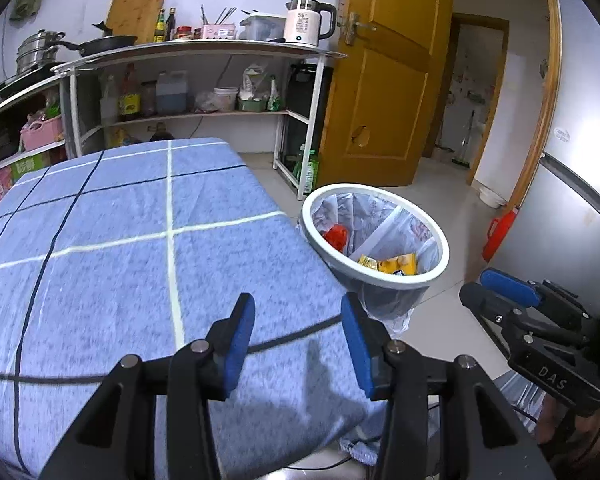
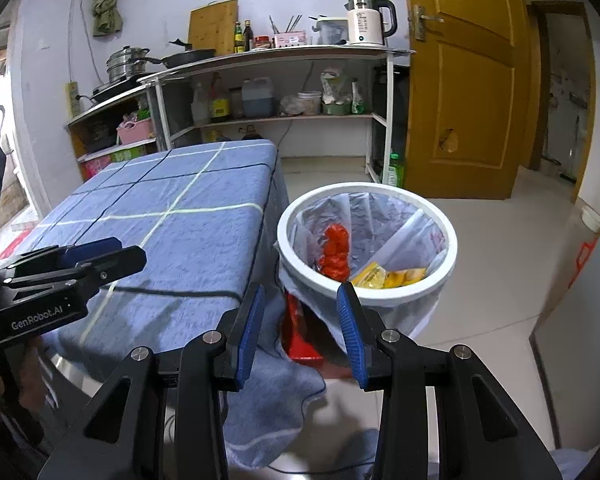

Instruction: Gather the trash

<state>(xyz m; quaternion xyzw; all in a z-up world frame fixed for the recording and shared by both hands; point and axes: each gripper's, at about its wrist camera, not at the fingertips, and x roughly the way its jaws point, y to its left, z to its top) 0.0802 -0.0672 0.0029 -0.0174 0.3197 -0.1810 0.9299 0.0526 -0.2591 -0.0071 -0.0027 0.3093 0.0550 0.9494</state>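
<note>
A white-rimmed trash bin (image 1: 440, 240) (image 2: 452, 240) with a clear bag stands on the floor right of the table. Inside it lie a red wrapper (image 1: 337, 236) (image 2: 335, 252) and yellow wrappers (image 1: 392, 264) (image 2: 388, 278). The table is covered by a blue checked cloth (image 1: 120, 260) (image 2: 188, 220). My left gripper (image 1: 298, 320) is open and empty above the table's near right part. My right gripper (image 2: 300, 312) is open and empty, just in front of the bin beside the table edge; it also shows in the left wrist view (image 1: 504, 288).
A kitchen shelf rack (image 1: 200, 52) (image 2: 280, 56) with pans, bottles and a kettle (image 1: 306, 22) (image 2: 368, 20) stands against the back wall. A wooden door (image 1: 384, 80) (image 2: 468, 80) is open at the right. A red stool (image 2: 300, 336) stands under the bin.
</note>
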